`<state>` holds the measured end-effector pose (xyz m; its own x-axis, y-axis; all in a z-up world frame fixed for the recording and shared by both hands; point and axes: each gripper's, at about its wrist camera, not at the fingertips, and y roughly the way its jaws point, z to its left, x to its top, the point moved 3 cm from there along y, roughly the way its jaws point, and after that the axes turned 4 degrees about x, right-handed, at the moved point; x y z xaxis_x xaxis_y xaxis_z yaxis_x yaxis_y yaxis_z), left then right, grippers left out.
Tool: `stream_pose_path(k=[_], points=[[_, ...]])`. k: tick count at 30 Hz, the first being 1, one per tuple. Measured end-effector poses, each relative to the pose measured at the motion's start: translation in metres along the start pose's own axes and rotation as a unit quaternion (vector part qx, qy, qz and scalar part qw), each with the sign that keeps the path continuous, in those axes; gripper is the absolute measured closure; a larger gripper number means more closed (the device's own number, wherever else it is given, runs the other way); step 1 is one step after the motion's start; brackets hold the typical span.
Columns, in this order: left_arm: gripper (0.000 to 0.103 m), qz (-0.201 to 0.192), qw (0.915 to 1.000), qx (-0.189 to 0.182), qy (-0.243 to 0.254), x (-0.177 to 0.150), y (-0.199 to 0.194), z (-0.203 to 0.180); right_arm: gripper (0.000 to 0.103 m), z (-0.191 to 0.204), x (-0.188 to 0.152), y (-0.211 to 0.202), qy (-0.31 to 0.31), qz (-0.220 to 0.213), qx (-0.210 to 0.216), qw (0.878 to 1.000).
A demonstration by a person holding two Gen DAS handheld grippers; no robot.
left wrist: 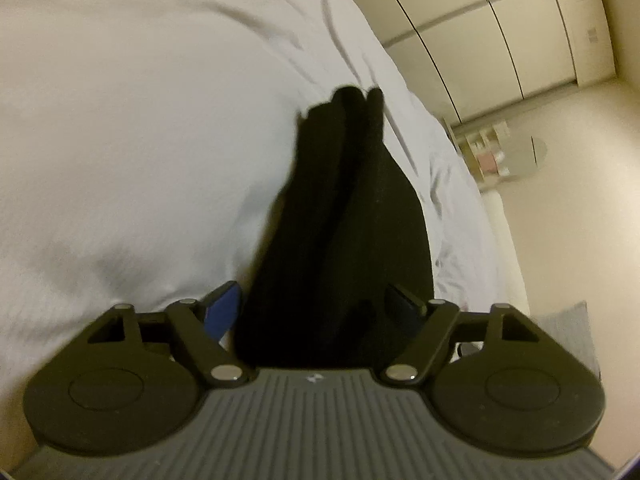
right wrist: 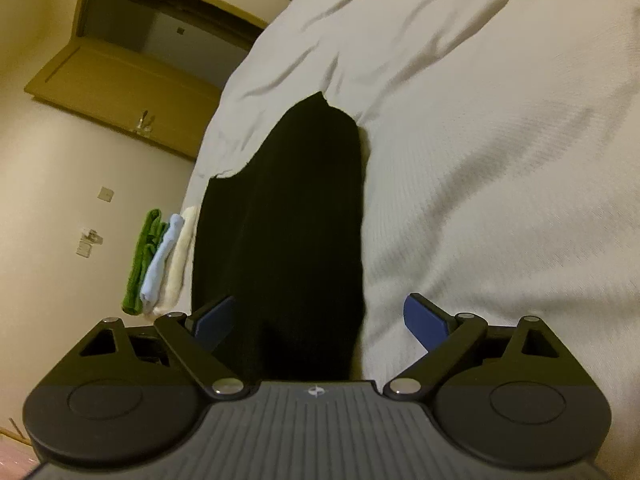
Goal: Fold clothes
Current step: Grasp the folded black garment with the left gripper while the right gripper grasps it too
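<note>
Both claws, left [left wrist: 316,308] and right [right wrist: 320,316], gape over black garment [left wrist: 340,220]; only right view shows folded stack [right wrist: 160,260].

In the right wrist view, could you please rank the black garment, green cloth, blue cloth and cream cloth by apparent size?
1. Black garment, though it lies nearest.
2. Green cloth.
3-4. Blue cloth and cream cloth: too alike to rank.
</note>
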<state>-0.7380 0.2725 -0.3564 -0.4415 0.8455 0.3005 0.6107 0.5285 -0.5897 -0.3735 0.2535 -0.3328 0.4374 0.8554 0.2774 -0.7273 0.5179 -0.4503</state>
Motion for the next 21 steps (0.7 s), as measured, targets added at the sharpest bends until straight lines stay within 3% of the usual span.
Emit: stream_pose_path(k=[9, 21], points=[[0.036, 0.041, 0.9979, -0.01, 0.05, 0.022, 0.034, -0.01, 0.017, -0.007, 0.025, 0.038, 0.029, 0.034, 0.026, 0.999], [0.045, 0.093, 0.9905, -0.042, 0.092, 0.046, 0.07, -0.012, 0.034, -0.006, 0.046, 0.088, -0.009, 0.082, 0.041, 0.996]])
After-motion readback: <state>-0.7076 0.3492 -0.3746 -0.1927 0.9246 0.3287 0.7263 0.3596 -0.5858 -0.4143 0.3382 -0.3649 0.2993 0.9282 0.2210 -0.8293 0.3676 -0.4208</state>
